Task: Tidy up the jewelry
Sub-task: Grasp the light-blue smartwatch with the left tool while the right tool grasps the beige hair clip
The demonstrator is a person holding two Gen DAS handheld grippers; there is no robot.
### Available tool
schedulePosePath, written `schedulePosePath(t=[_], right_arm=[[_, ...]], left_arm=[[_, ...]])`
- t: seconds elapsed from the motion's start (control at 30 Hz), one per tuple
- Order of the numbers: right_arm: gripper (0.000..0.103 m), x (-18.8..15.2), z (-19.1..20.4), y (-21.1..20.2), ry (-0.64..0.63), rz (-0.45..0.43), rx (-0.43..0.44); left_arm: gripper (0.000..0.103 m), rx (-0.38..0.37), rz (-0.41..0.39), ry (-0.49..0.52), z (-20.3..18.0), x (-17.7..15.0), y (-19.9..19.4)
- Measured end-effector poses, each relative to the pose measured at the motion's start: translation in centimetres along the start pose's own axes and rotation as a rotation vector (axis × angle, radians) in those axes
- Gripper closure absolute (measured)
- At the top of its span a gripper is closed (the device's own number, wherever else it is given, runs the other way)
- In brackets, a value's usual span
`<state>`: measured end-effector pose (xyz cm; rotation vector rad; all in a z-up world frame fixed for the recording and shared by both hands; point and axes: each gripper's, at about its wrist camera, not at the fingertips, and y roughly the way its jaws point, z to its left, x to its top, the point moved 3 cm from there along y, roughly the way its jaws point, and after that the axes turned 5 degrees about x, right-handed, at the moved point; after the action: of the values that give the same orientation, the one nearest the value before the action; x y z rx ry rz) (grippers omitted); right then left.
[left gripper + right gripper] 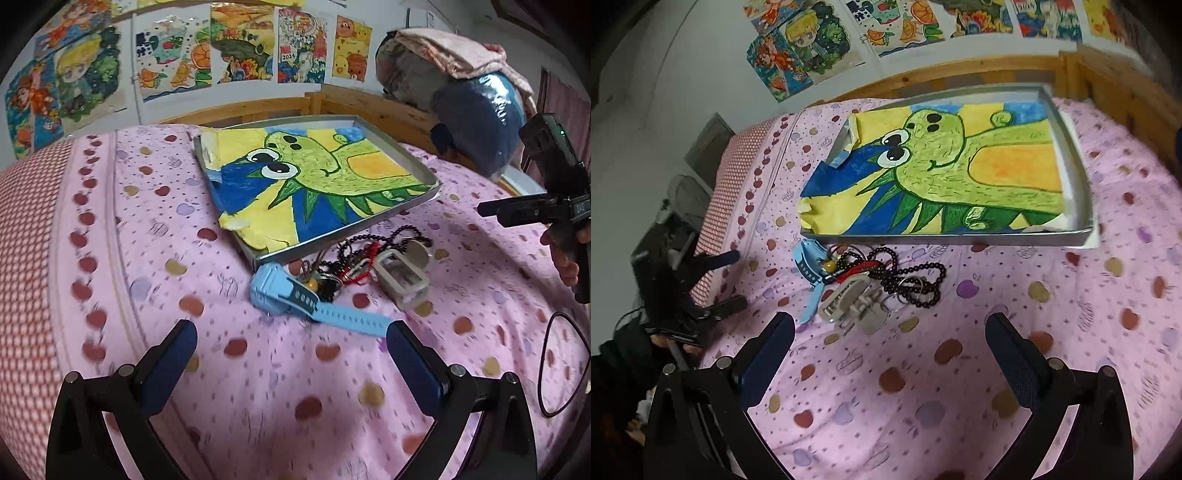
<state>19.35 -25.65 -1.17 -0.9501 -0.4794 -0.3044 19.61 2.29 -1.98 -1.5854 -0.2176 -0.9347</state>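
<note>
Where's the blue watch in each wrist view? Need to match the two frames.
Left wrist: blue watch lies low centre, at the left end of the jewelry pile, strap running right toward the right finger of the left gripper.
Right wrist: blue watch sits left of centre, again at the pile's left end, above the left finger of the right gripper.
Shared landmark: the metal tray lined with the dinosaur drawing, just behind the pile.
</note>
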Motion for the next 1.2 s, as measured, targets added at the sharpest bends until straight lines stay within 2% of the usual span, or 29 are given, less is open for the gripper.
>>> schedulePosePath(t=[0.1, 0.17, 0.23, 0.3, 0.4, 0.5, 0.57, 0.63, 0.8, 0.87, 0.93, 0.97, 1.03, 1.2], right_arm=[[0.016, 0.3, -0.8, 1.3, 0.040, 0.018, 0.088], [0.026, 0.4, -0.5, 2.3, 0.027, 0.041, 0.111], [0.043, 0.5, 0.2, 3.8, 0.032, 0.085, 0.139], [0.049, 0.5, 1.0, 4.6, 0.042, 0.115, 0.171], [0.049, 0.8, 2.0, 5.7, 0.066, 0.141, 0.184], [0.049, 1.0, 2.6, 6.6, 0.107, 0.156, 0.168], [0.052, 1.1, 2.9, 7.1, 0.128, 0.163, 0.145], [0.057, 1.1, 2.9, 7.5, 0.151, 0.166, 0.124], [0.057, 1.0, 2.7, 8.2, 0.195, 0.178, 0.102], [0.057, 1.0, 2.8, 8.6, 0.203, 0.183, 0.085], [0.058, 1.0, 2.8, 8.9, 0.209, 0.186, 0.064], [0.061, 1.0, 2.8, 9.0, 0.211, 0.191, 0.053], [0.074, 0.7, 2.7, 9.1, 0.225, 0.200, 0.039], [0.085, -0.1, 1.7, 9.0, 0.273, 0.195, 0.036]], left_arm=[[0.008, 0.004, 0.020, 0.012, 0.1, 0.5, 1.7], [0.012, 0.006, 0.038, 0.018, 0.5, 0.7, 2.8], [0.015, -0.003, 0.049, 0.018, 0.9, 1.0, 3.6], [0.016, -0.031, 0.044, 0.011, 1.3, 1.2, 4.1], [0.018, -0.066, 0.049, 0.002, 1.6, 1.6, 4.8], [0.031, -0.089, 0.082, -0.027, 1.9, 1.9, 6.1], [0.044, -0.104, 0.105, -0.047, 2.0, 2.0, 6.9], [0.048, -0.116, 0.120, -0.070, 2.2, 2.1, 7.5], [0.049, -0.157, 0.132, -0.133, 2.7, 2.2, 8.3], [0.058, -0.172, 0.142, -0.145, 2.5, 2.2, 8.6], [0.060, -0.172, 0.149, -0.159, 2.4, 2.2, 8.8], [0.061, -0.165, 0.149, -0.161, 2.4, 2.2, 8.8], [0.064, -0.154, 0.146, -0.172, 2.5, 2.1, 8.7], [0.074, -0.126, 0.151, -0.221, 3.1, 1.9, 8.3]])
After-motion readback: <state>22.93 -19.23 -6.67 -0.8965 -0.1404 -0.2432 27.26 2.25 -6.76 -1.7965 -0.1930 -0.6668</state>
